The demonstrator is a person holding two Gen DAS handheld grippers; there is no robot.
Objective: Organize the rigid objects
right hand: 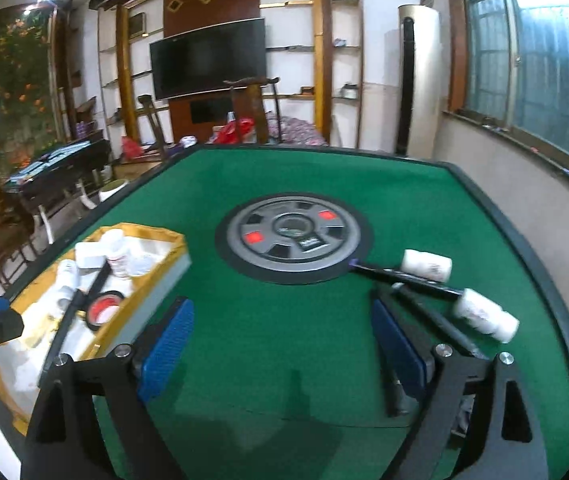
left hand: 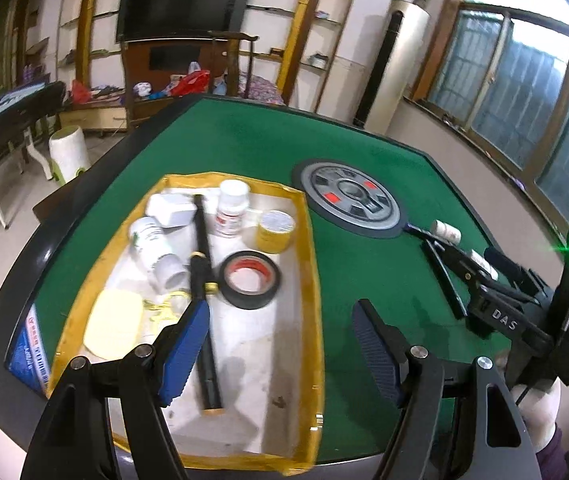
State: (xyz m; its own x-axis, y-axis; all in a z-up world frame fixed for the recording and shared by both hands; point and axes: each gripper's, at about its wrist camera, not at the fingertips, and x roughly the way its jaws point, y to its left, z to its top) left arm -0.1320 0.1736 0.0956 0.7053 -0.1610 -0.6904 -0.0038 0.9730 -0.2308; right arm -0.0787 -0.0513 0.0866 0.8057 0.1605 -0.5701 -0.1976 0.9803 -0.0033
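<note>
Hovering both grippers open and empty, I am reaching my right gripper [right hand: 280, 344] toward the white bottles [right hand: 484, 314] at right of frame; next comes carrying one to the tray [left hand: 308, 280] under my left gripper [left hand: 280, 348].

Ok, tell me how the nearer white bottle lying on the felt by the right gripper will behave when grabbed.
The white bottle lies on its side on the green felt, so a nudge would probably roll it. It looks like rigid plastic, likely light. It touches a black pen, which may shift too.
</note>
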